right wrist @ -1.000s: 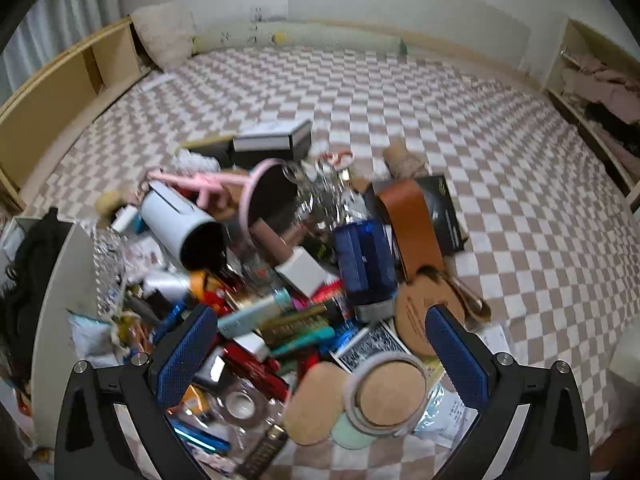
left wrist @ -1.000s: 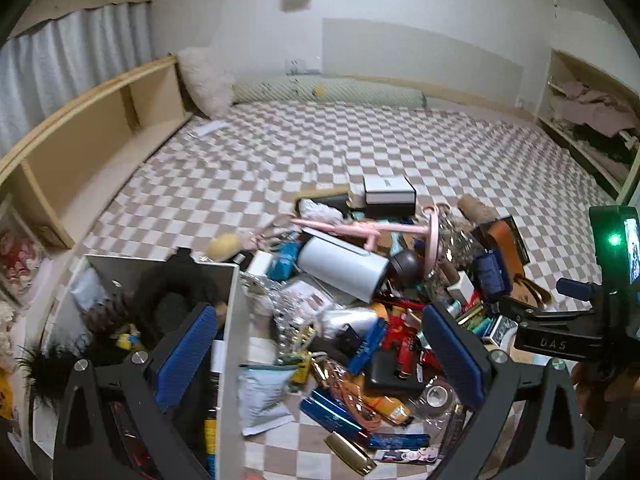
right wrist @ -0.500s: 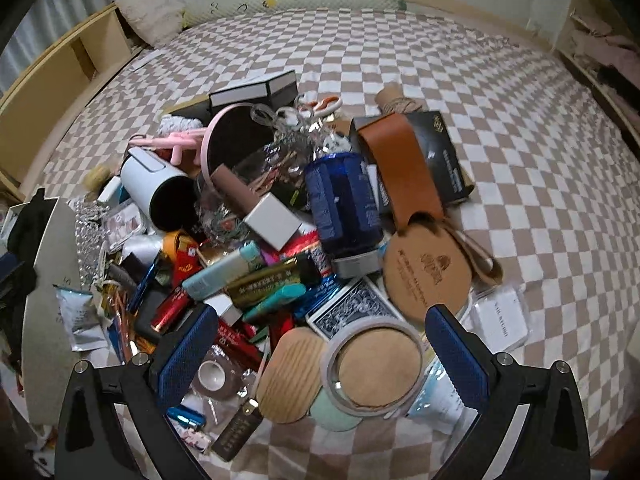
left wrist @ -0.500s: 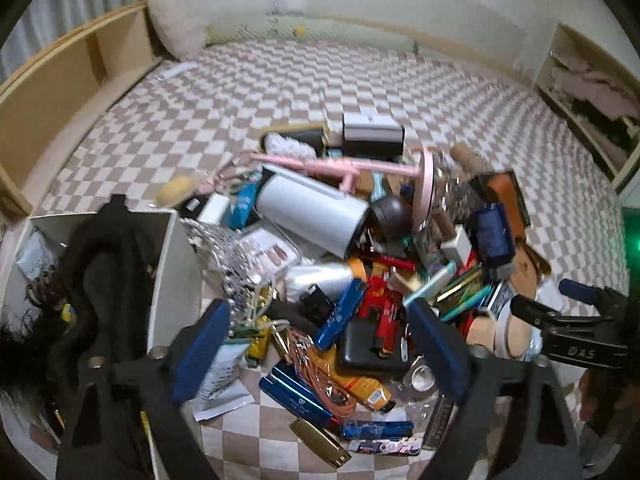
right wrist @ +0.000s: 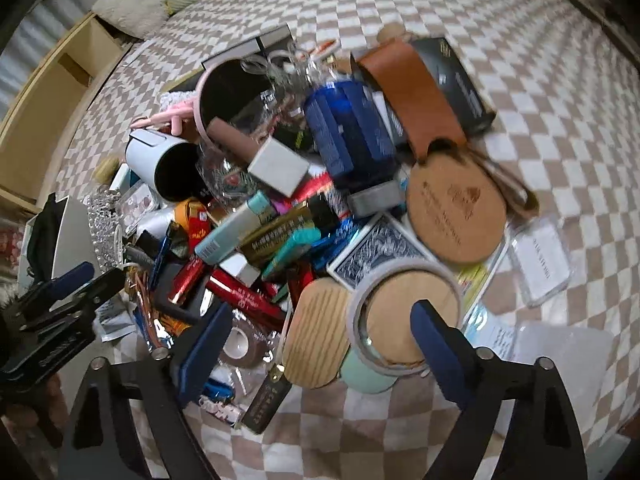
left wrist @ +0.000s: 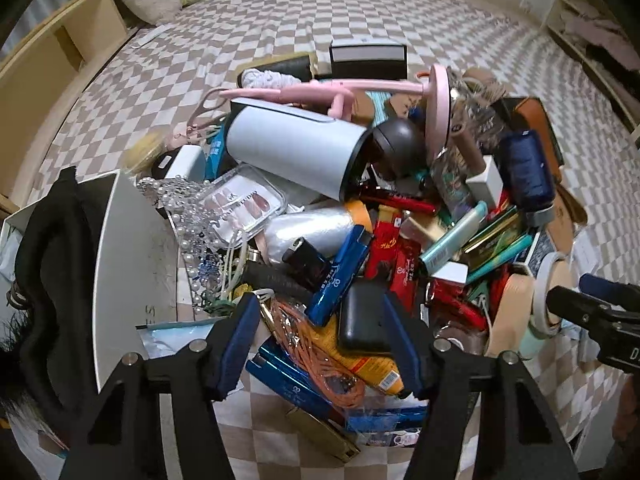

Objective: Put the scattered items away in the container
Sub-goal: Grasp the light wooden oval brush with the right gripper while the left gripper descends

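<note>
A heap of small items lies on the checkered bedspread [left wrist: 360, 20]. The white container [left wrist: 132, 264] stands at its left with a black fabric piece [left wrist: 44, 260] inside. My left gripper [left wrist: 320, 344] points down over the heap's near edge, jaws closing. An orange cord bundle [left wrist: 316, 344] and a black case [left wrist: 362, 316] sit between the pads, which do not visibly press them. My right gripper [right wrist: 320, 350] hangs over a wooden oval lid [right wrist: 316, 336] and a tape roll [right wrist: 400, 312], jaws closing, nothing gripped.
A white cylinder [left wrist: 296, 148], a pink stand mirror [left wrist: 436, 108] and a blue bottle [left wrist: 524, 168] top the pile. A brown leather strap [right wrist: 412, 96] and a clear card holder [right wrist: 540, 260] lie right. Wooden shelving [left wrist: 52, 64] lines the left edge, and each gripper shows in the other's view.
Both grippers have dropped toward the heap and tipped further downward. Their jaws have narrowed, the left more than the right. The pile fills more of each view.
</note>
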